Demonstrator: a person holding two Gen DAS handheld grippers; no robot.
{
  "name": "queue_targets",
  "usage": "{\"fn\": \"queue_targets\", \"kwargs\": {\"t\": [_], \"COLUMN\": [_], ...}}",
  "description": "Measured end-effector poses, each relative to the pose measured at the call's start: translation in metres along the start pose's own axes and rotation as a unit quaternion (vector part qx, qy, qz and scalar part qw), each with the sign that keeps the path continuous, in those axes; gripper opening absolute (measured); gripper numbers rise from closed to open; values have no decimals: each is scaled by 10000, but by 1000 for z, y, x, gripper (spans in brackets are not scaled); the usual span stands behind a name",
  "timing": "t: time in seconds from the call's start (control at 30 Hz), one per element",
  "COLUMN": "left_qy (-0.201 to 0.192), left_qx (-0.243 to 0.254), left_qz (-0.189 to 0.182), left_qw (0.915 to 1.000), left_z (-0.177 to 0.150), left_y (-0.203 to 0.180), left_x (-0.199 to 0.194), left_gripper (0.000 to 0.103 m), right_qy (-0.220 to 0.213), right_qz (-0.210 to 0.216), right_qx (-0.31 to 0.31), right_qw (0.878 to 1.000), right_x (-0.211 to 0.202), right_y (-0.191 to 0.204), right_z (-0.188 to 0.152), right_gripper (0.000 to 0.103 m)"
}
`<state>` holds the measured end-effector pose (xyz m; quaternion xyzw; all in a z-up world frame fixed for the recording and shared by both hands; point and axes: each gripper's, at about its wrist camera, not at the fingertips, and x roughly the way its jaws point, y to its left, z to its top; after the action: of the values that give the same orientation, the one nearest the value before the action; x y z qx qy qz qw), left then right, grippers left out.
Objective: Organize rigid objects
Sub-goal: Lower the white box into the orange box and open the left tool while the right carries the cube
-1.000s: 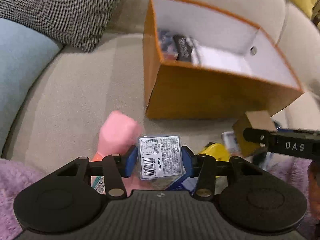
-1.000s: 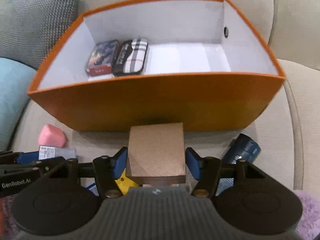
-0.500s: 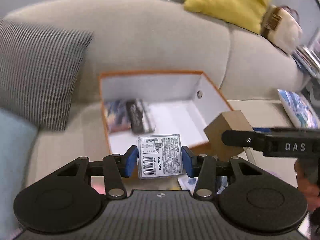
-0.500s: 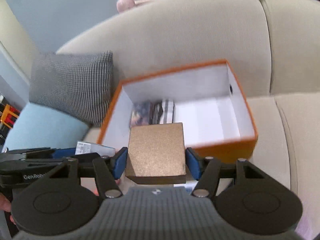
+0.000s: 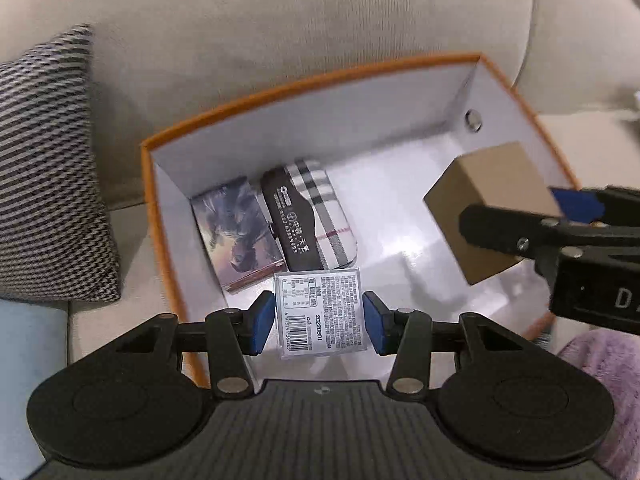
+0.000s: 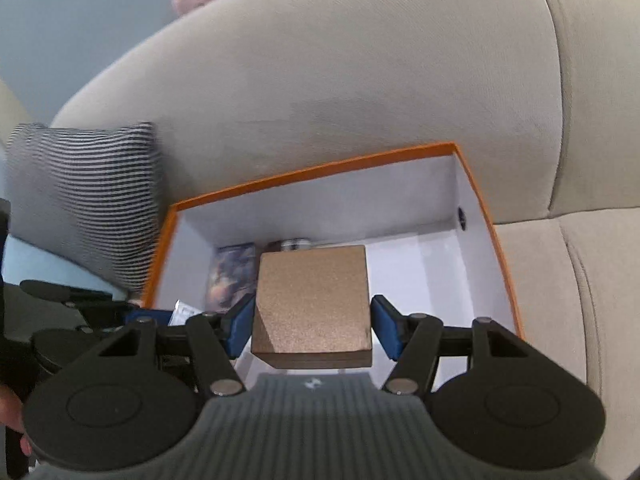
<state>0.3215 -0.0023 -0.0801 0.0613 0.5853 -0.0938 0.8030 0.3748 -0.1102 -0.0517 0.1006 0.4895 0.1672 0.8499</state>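
I'm mid-delivery over the orange box point(image 5: 160, 216): my left gripper point(image 5: 319, 317) clamps the clear labelled case point(image 5: 320, 314), my right gripper point(image 6: 312, 322) clamps the brown cardboard cube point(image 6: 314, 304). Next I'd lower both onto the bare white floor and release.

A second ago both grippers were low beside the orange box point(image 5: 160, 216), over the sofa seat. Now the left gripper point(image 5: 319, 317) carries its labelled clear case point(image 5: 320, 314) above the box's 6 o'clock edge, and the right gripper point(image 6: 312, 326) holds its brown cube point(image 6: 314, 306) over the interior.
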Motion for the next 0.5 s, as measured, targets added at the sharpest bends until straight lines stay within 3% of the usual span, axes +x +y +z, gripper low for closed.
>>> {"fn": "queue_targets", "kwargs": {"t": [0.17, 0.33, 0.5], "left_qy": [196, 410, 365], "left_qx": [346, 416, 546], "left_qz": [493, 630, 894], "left_qw": [9980, 9963, 9938], "left_z": [2, -8, -8], "left_y": [-12, -8, -8], "left_x": [28, 47, 50], "left_gripper": [54, 54, 56], "right_qy": [166, 282, 432], "right_qz": [-1, 130, 144], "right_qx": [-135, -239, -254], "right_qw": [9998, 9992, 9986], "right_x": [14, 31, 42], "right_y": [-11, -12, -8], "right_z": [0, -9, -15], "right_gripper": [63, 63, 63]}}
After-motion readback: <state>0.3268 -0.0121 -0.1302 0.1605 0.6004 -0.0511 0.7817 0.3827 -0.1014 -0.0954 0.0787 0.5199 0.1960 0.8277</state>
